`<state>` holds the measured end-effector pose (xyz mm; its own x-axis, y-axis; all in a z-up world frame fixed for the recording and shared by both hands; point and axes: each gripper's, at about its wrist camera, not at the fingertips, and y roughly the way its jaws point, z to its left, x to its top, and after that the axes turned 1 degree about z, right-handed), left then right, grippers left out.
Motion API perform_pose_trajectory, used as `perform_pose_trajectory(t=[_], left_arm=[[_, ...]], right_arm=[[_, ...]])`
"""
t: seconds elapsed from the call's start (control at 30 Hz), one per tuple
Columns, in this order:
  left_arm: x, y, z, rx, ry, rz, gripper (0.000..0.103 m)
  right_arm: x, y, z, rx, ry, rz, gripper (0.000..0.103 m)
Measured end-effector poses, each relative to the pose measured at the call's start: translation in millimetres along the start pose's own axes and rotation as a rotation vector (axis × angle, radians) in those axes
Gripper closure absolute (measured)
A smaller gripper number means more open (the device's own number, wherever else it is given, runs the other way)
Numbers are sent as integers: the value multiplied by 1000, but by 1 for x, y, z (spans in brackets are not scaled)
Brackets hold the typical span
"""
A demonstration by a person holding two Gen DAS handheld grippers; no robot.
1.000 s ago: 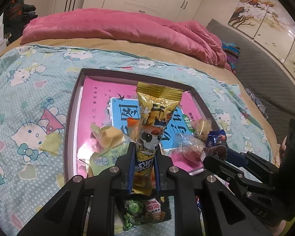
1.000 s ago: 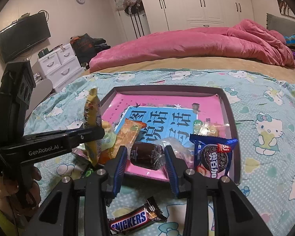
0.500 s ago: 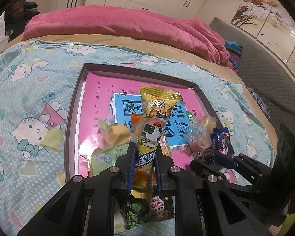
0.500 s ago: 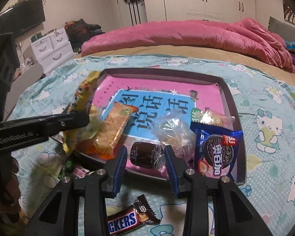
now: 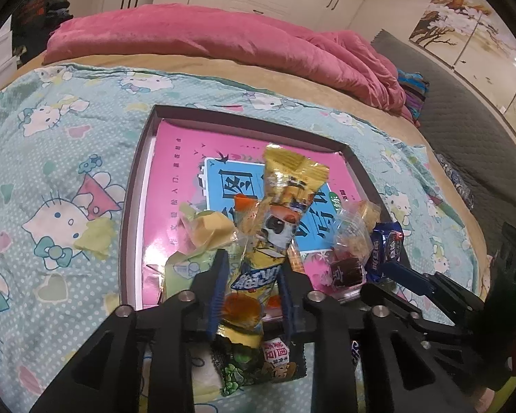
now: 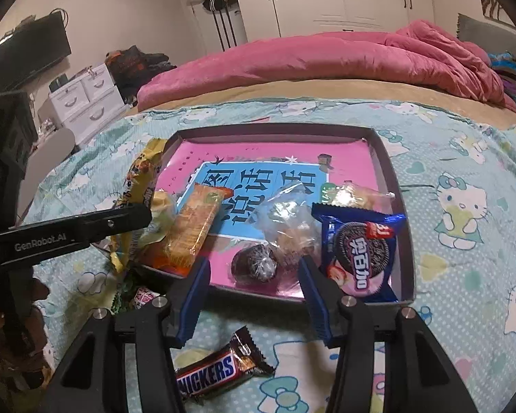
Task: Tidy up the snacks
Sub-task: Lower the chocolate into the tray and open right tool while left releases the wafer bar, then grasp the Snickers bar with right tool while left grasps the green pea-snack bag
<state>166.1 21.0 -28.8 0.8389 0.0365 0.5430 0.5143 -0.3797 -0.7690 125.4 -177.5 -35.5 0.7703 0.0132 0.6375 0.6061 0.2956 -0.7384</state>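
The tray (image 6: 400,206) was taken as the landmark: a shallow dark-rimmed box with a pink and blue printed floor, set on the cartoon-print sheet (image 6: 464,158) of the bed.

Over the tray's near left corner the left claw (image 5: 253,287) was seen with its jaws just opened a little; the yellow snack stick (image 5: 285,206) stood between them, its long axis running away from the claw toward the tray's far rim. Whether the pads were yet clear of the wrapper could not be told for certain, since the wrapper filled the gap.

Over the tray's near rim the right claw (image 6: 254,290) was seen spread, its jaws likewise just opened, and the dark wrapped chocolate (image 6: 254,263) lay loose on the tray floor just ahead, touched by neither pad.

Outside the tray, just before its near rim, the Snickers bar (image 6: 220,375) lay below the right claw, its long axis slanting across the claw's line. The right claw was judged the nearer one.
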Motion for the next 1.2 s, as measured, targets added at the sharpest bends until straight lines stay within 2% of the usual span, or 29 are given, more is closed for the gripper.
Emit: perform_pose_trajectory(t=[0.17,0.3,0.43,0.63,0.9,1.2], left_arm=[[0,-2,0,2,-3,1,63],[1,-8,-1,-5,-4,-9,62],[4,-22,1,-25,-17,-37,53],[7,-41,8,-33,-43,-56,49],[-2,-53,7,-28,-32,-48,48],[-20,-49,3,-39,-43,18,48]], right_arm=[[0,-10,-4,10,17,-15,50],[0,-15,-8,16,32,-23,50],[-2,-20,-11,29,50,-29,50],[-5,-27,-13,48,55,-31,50],[-13,-35,-14,68,60,-12,50],[-37,-35,-11,125,87,84,50]])
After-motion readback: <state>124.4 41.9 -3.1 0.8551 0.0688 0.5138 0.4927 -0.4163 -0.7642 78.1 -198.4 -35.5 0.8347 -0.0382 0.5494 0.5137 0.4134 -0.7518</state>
